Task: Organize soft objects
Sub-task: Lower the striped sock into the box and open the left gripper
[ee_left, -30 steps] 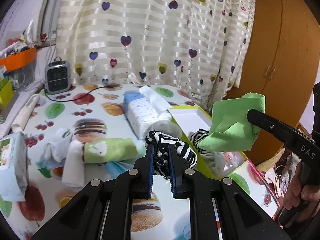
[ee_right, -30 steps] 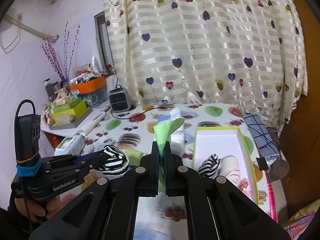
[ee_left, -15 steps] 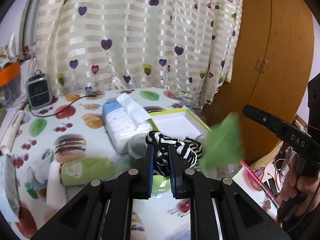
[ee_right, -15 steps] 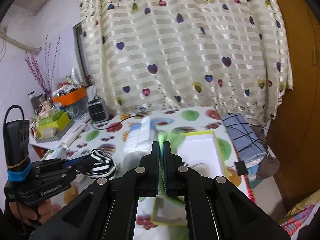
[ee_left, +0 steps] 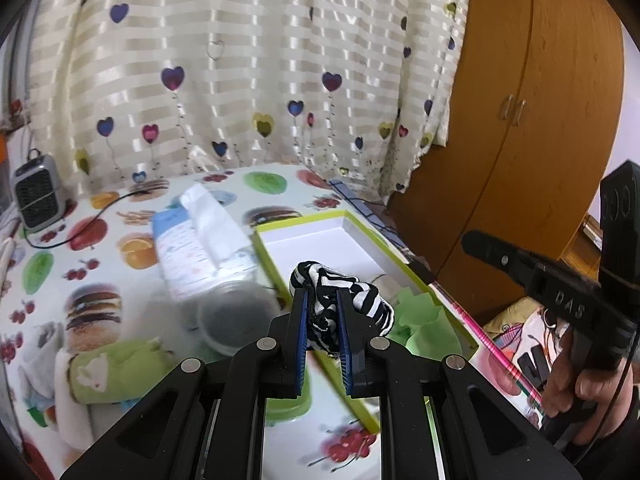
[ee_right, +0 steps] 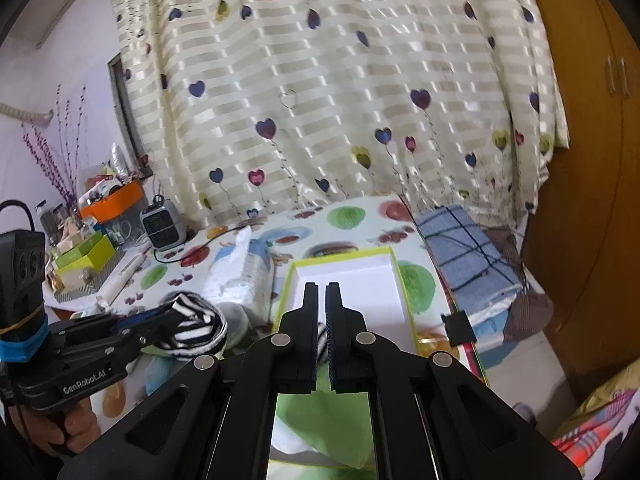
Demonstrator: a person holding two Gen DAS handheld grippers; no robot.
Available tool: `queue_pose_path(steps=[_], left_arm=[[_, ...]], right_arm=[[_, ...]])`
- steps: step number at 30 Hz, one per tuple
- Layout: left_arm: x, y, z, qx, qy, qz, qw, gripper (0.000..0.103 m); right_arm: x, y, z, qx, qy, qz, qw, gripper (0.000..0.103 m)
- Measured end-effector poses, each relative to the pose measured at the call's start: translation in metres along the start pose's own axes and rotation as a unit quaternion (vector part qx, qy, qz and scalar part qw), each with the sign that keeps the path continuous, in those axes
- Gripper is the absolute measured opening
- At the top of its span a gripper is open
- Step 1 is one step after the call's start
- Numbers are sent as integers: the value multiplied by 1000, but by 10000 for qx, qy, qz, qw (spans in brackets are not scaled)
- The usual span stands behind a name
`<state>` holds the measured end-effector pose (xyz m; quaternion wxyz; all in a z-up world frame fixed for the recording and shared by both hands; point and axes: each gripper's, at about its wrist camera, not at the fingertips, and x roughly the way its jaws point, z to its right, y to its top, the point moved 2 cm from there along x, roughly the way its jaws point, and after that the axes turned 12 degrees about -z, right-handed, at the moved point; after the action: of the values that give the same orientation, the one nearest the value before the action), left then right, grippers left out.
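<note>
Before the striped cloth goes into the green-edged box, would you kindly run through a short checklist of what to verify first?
1. Left gripper shut on the striped cloth: ok, the cloth is bunched between its blue pads.
2. Right gripper free of cloth: ok, jaws shut with nothing between them.
3. Green cloth inside the box: ok, it lies at the near end.
4. Room left in the box: ok, the white far end is bare.
5. Striped cloth over the box opening: cannot tell; it appears near the box's left rim.
6. Right gripper out of the drop path: not ok, it points over the box.
</note>
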<state>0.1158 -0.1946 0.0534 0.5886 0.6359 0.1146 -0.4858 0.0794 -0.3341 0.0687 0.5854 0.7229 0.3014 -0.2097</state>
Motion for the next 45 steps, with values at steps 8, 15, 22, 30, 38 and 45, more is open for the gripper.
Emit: queue_pose_path(steps=[8, 15, 22, 30, 38, 45], left_arm=[[36, 14, 28, 200, -137, -256, 9994, 13], [65, 18, 40, 192, -197, -535, 9982, 14], [89, 21, 48, 231, -329, -754, 9963, 33], [90, 21, 50, 317, -272, -724, 9965, 33], [78, 22, 47, 285, -298, -648, 9970, 36], [60, 19, 48, 291, -334, -500, 9978, 38]], right_arm=[[12, -19, 21, 155, -33, -300, 9994, 4], [18, -41, 32, 95, -20, -590, 9982, 16], [29, -62, 36, 24, 23, -926, 9957, 39], [40, -64, 37, 24, -135, -1096, 9939, 12], [36, -56, 33, 19, -282, -999, 9946, 12], [22, -54, 25, -133, -512, -848, 9950, 41]])
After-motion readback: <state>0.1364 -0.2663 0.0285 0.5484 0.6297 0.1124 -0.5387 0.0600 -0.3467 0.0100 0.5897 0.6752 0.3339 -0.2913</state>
